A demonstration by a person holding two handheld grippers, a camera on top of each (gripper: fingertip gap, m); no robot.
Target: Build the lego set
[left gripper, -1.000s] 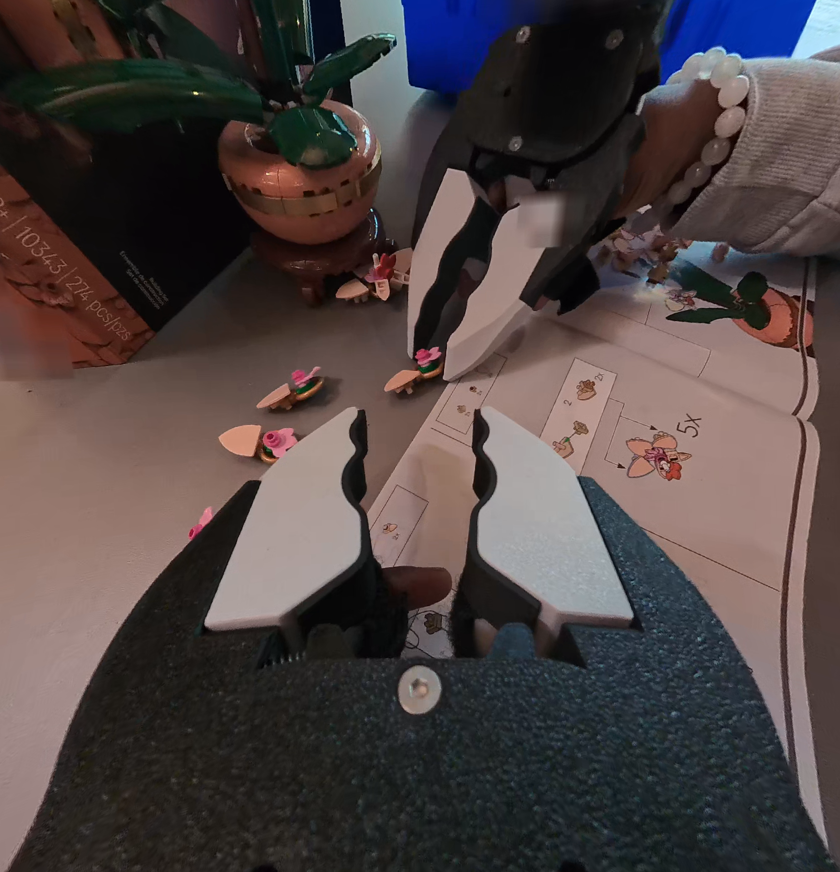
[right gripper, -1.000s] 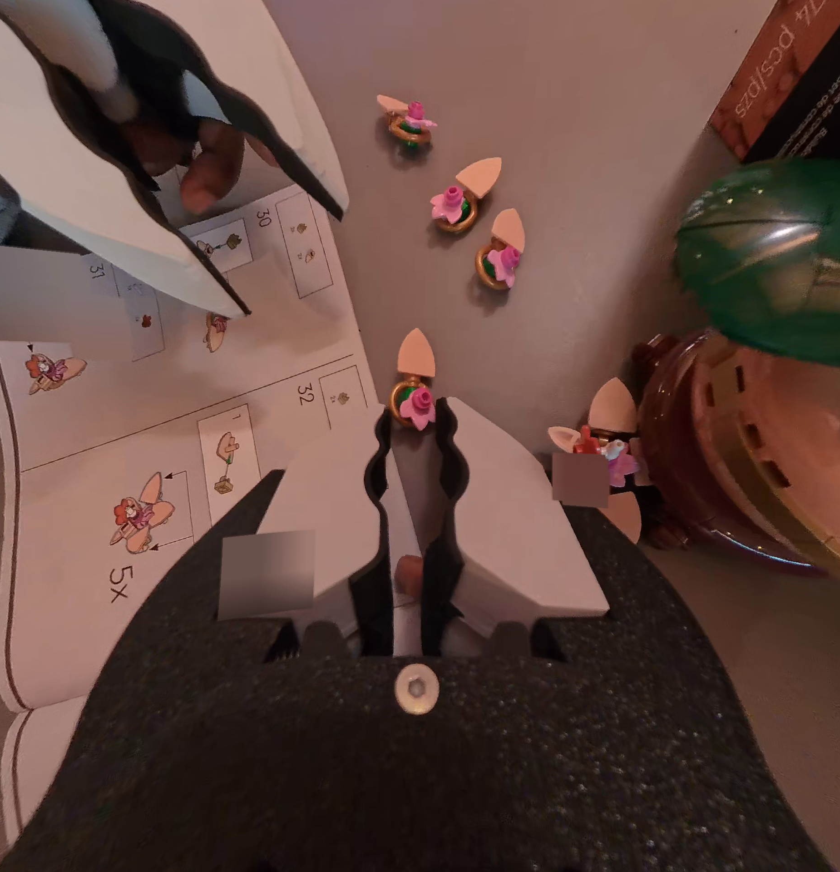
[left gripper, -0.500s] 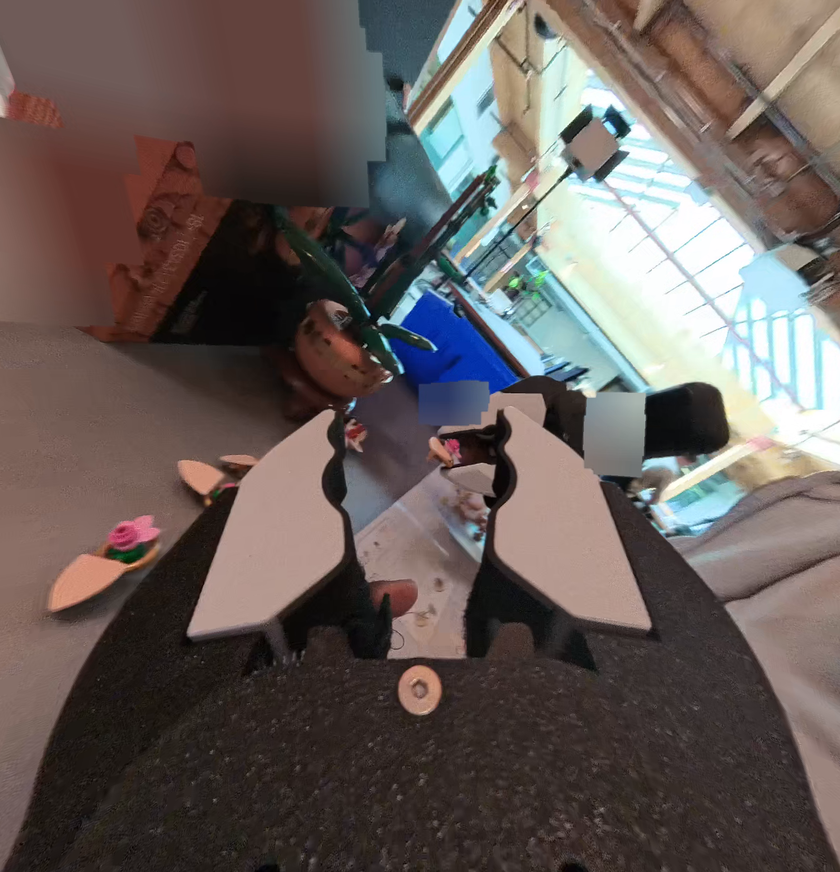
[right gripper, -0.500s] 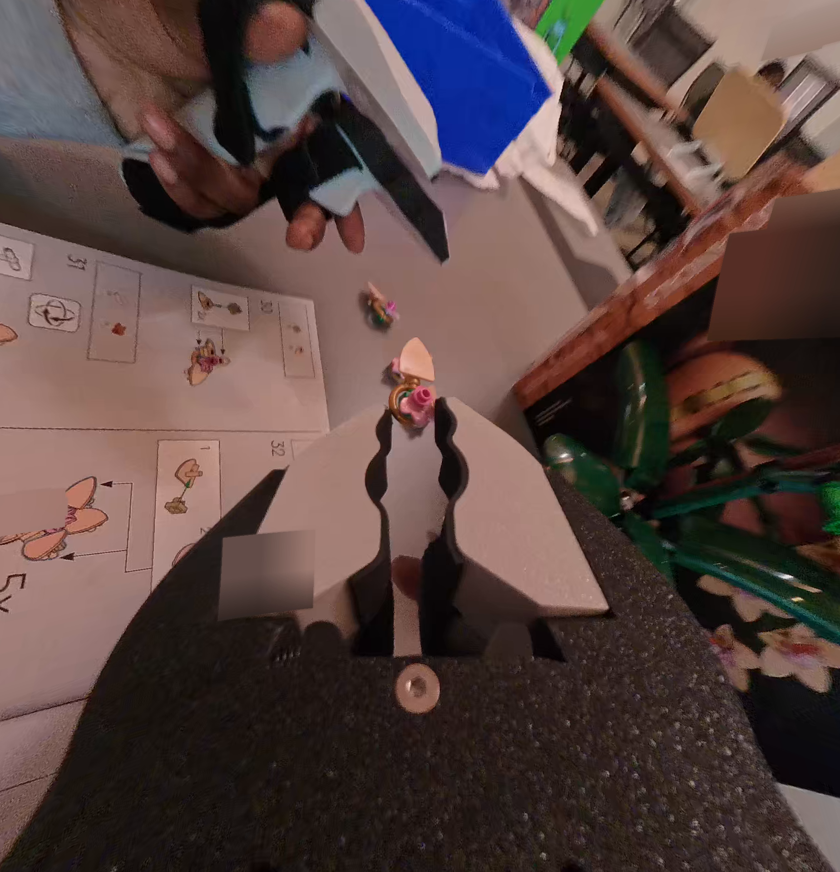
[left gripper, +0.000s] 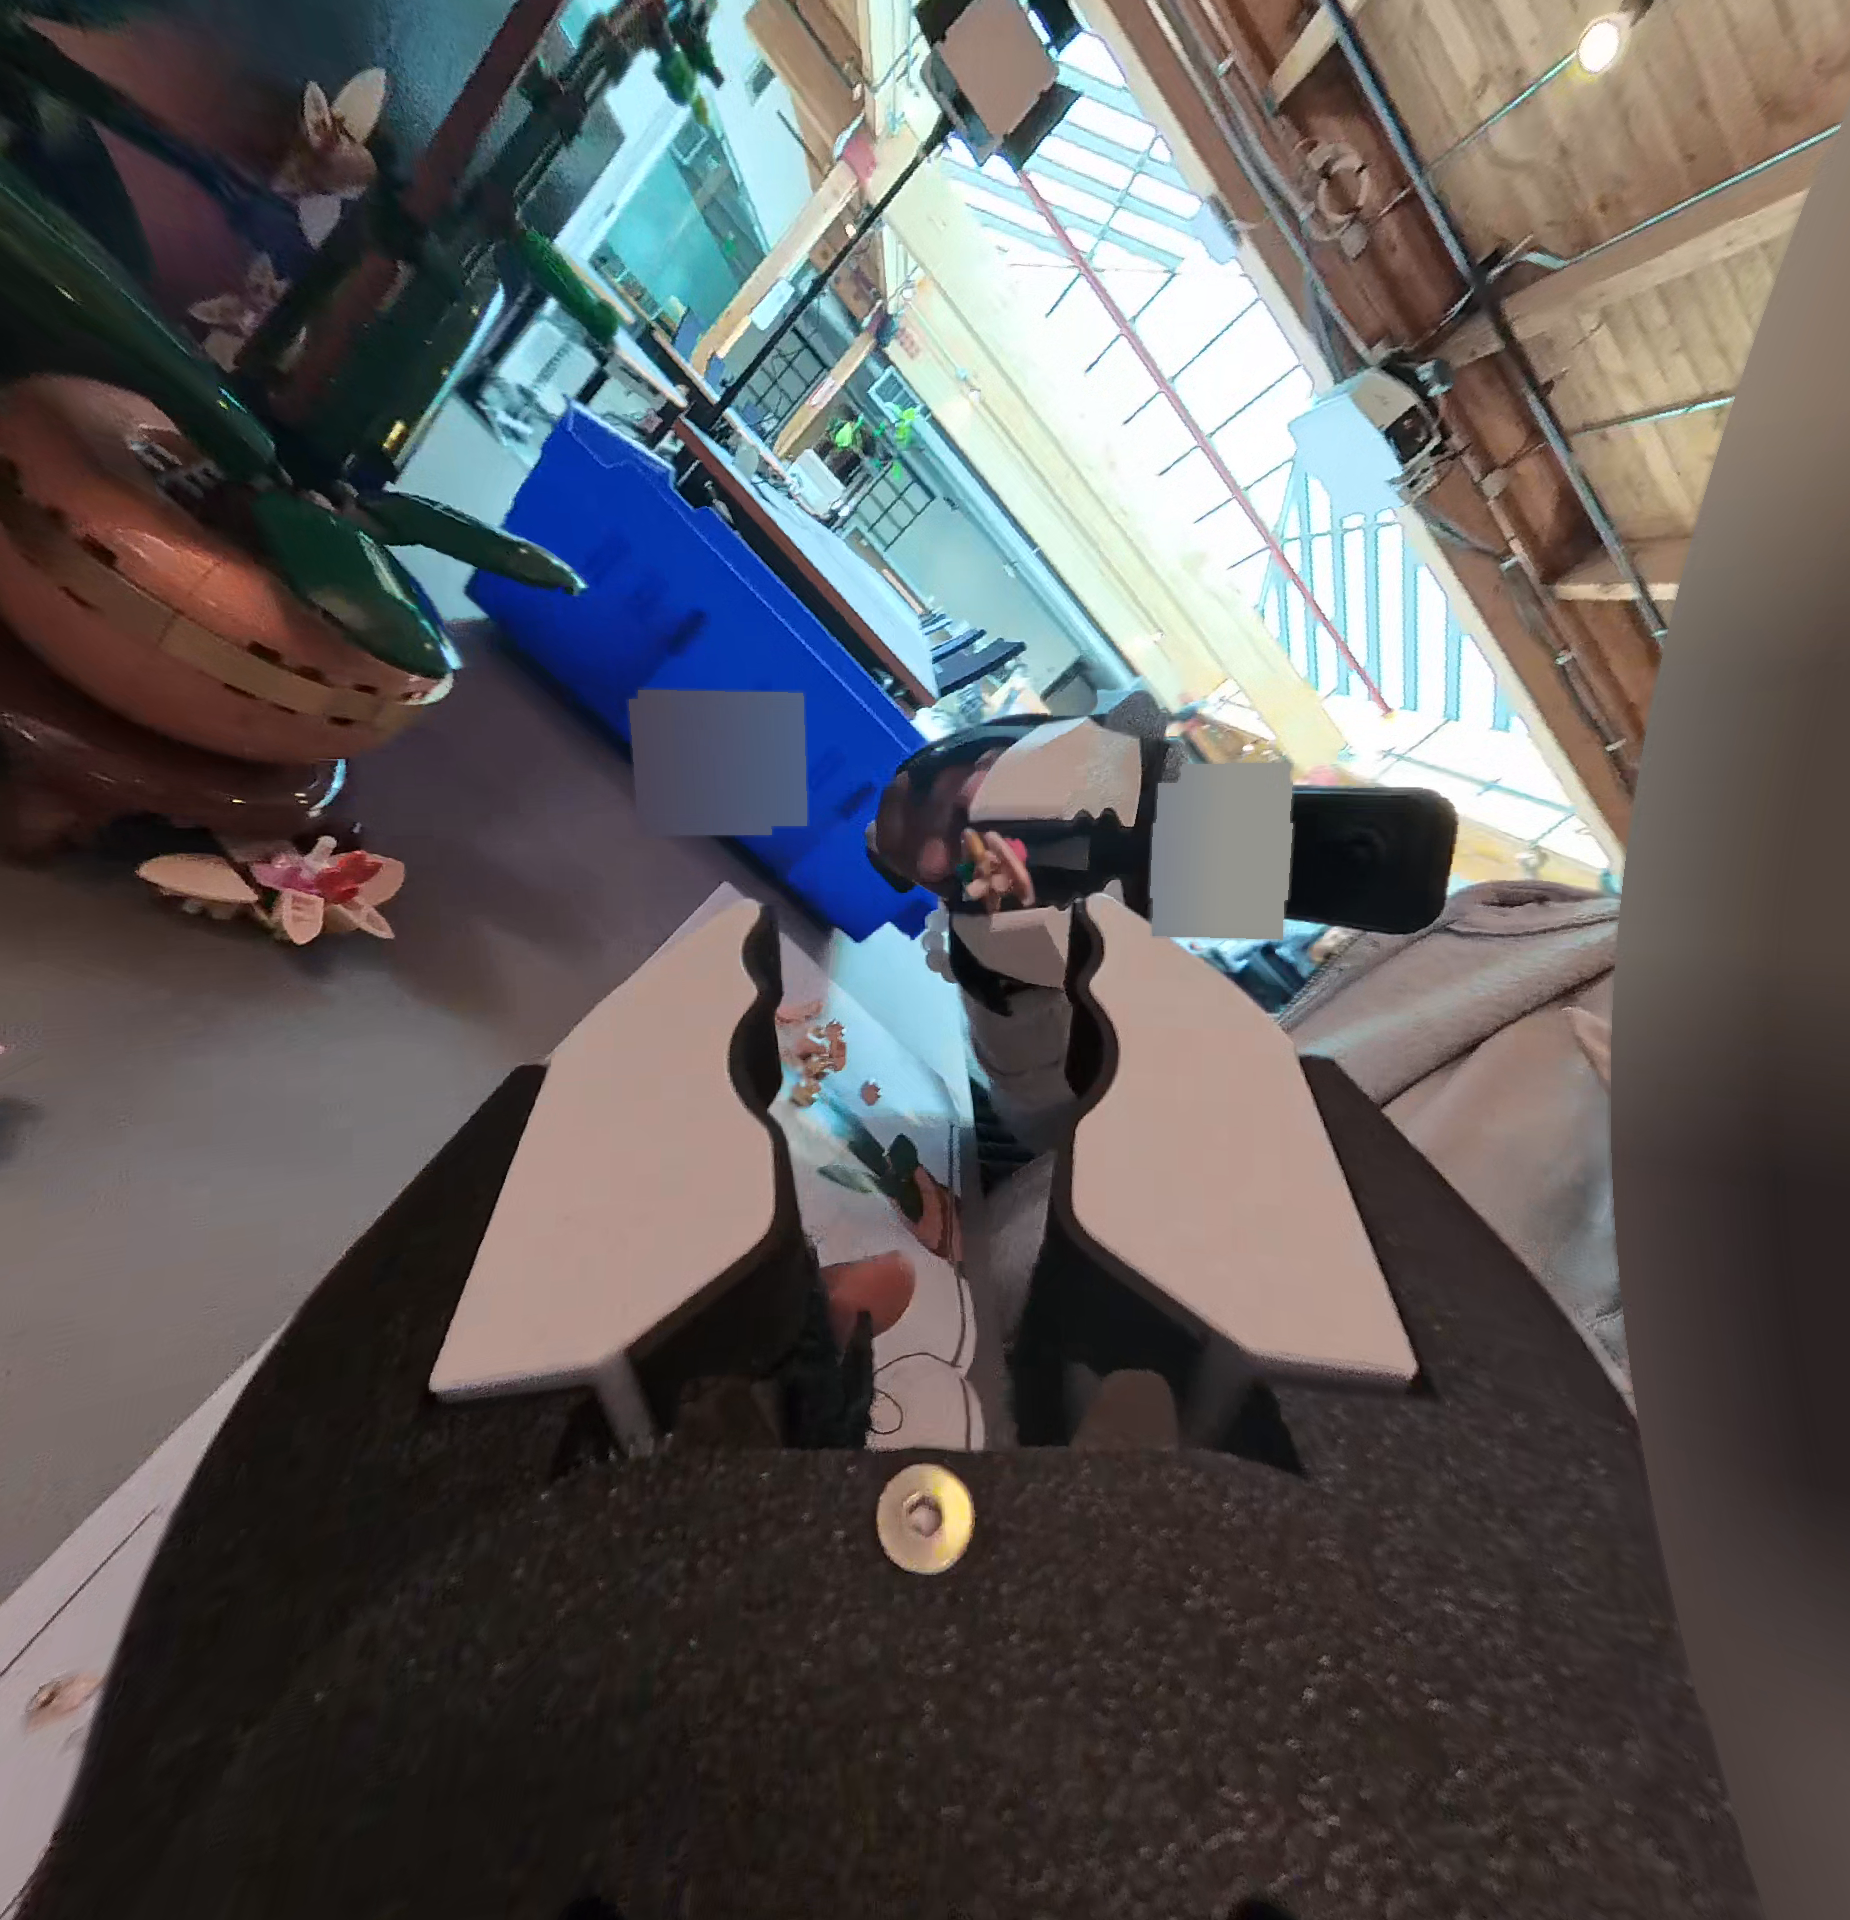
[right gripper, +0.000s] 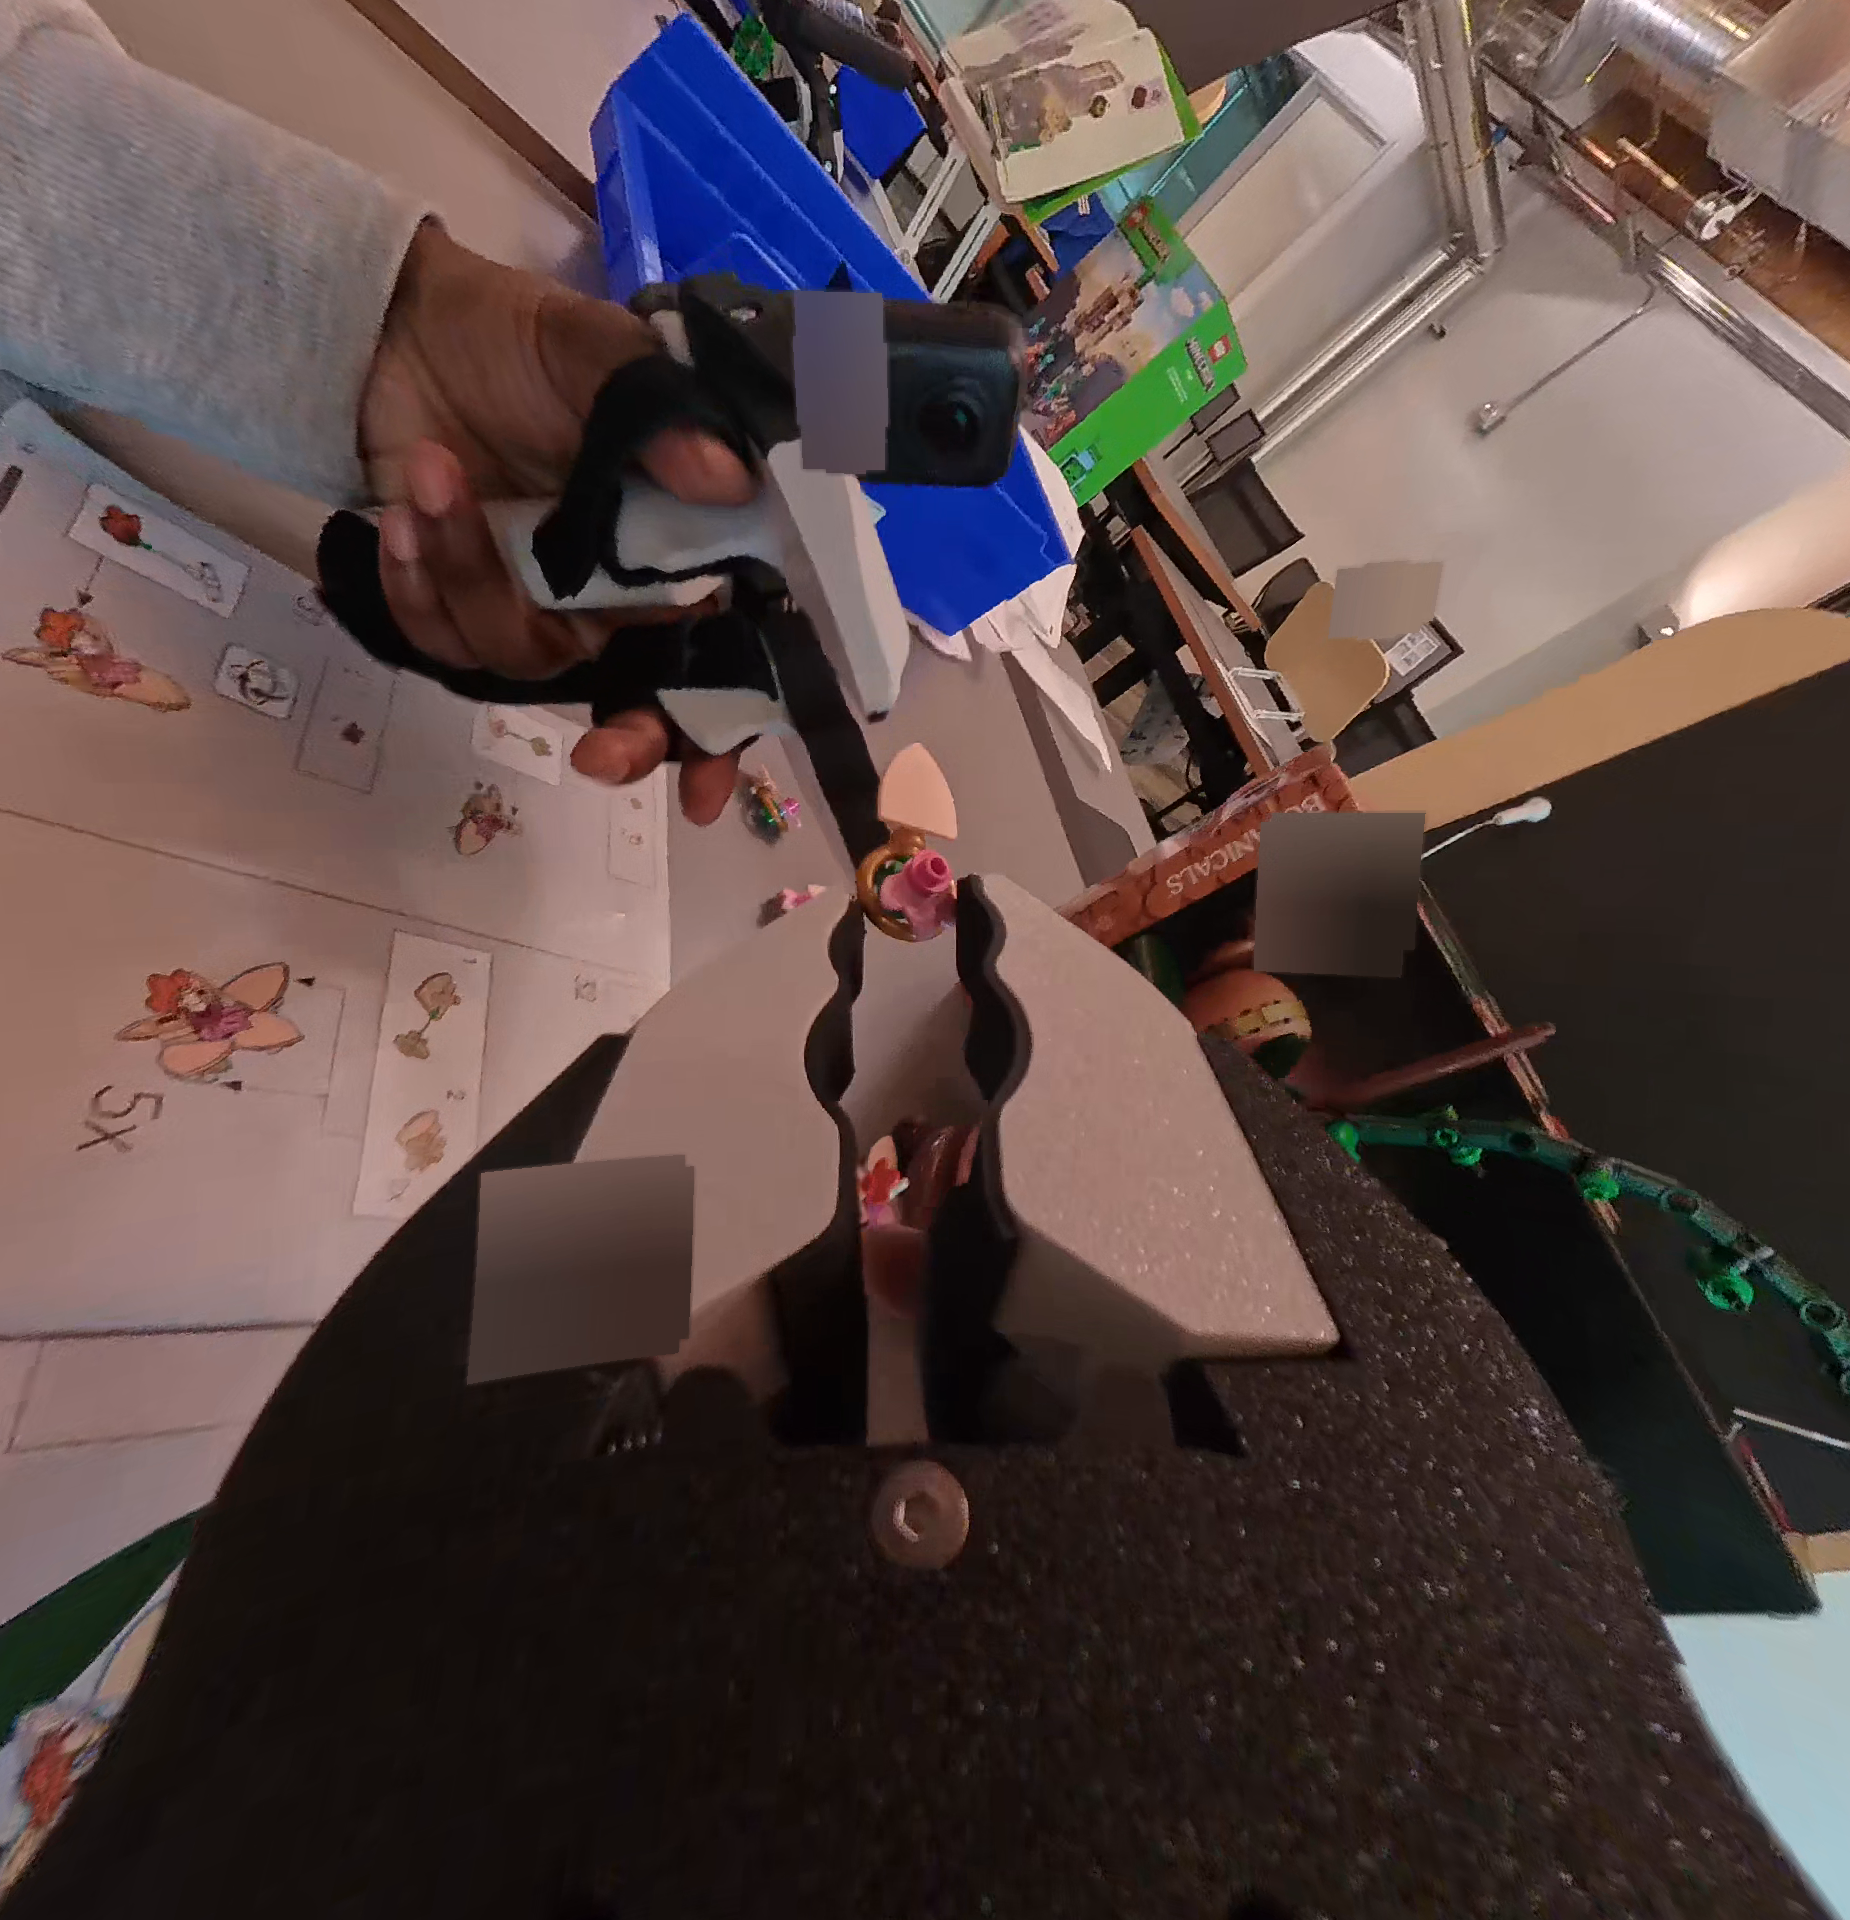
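Right gripper (right gripper: 905,904) pinches small brick flower piece (right gripper: 905,883) aloft above instruction booklet (right gripper: 277,935) | left gripper (left gripper: 921,914) gapes empty | piece likely light, rigid, slippery; gold ring offers hold

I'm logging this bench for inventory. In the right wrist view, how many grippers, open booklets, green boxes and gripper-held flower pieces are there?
Grippers: 2, the right gripper and the left gripper
Booklet: 1
Green box: 1
Flower piece, held at the right gripper's tips: 1
Total: 5
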